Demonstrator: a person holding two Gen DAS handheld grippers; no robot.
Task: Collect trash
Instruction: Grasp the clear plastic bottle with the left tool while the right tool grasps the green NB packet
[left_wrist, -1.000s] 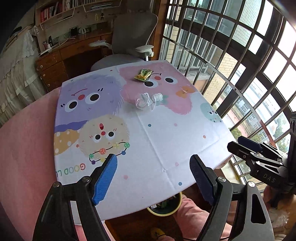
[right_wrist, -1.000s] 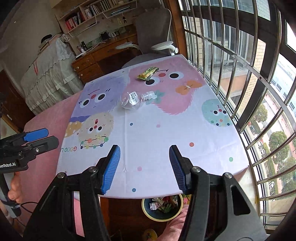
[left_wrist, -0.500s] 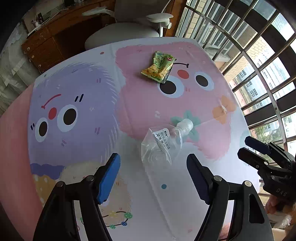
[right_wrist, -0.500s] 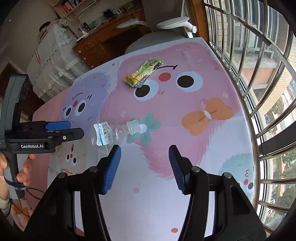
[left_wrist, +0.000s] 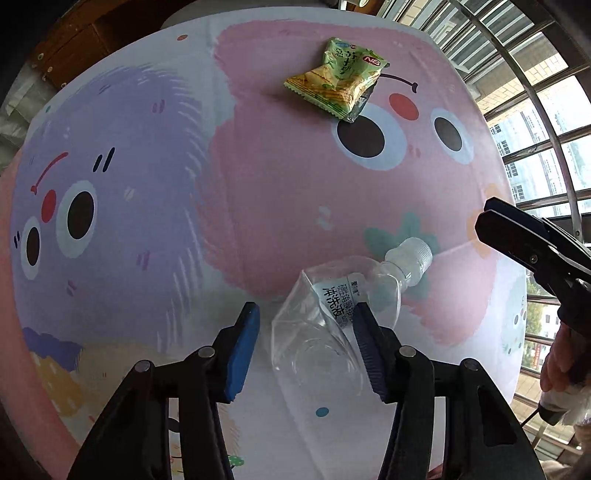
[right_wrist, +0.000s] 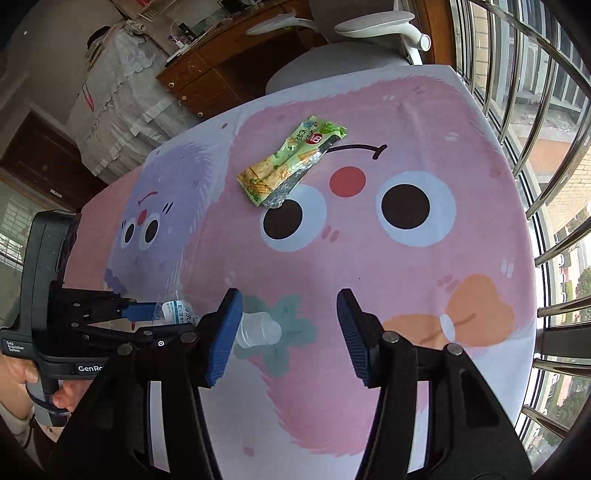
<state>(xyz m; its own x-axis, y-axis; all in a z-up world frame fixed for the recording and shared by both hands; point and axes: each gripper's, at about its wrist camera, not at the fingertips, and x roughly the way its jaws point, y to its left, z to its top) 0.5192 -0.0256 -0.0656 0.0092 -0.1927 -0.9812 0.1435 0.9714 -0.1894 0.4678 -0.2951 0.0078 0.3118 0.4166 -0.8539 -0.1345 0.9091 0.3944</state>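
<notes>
The crushed clear bottle (left_wrist: 334, 314) lies on its side on the cartoon tablecloth (left_wrist: 147, 221), its flattened base between the fingers of the left gripper (left_wrist: 304, 343) and its white cap (left_wrist: 410, 254) ahead and to the right of that tool. Its long axis runs diagonally, from the gripper's near centre up toward the far right, cap end leading away. The left gripper's jaws stand apart around the base; the right-hand pad appears to touch the plastic, the left-hand pad is clear of it, so nothing is pinched yet. From the right wrist view, the cap (right_wrist: 258, 330) sits just ahead of the right gripper's (right_wrist: 290, 332) left finger, and that gripper is also spread wide and holds nothing, hovering over the cloth. Farther ahead of both tools, well apart from the bottle, lies a green snack wrapper (left_wrist: 338, 79), its long axis also slanted, torn foil end toward the near right. As a judgement, the collecting has barely begun: both pieces of trash are on the table, the bottle is about to be gripped, the wrapper is untouched, and no bin shows in these views
</notes>
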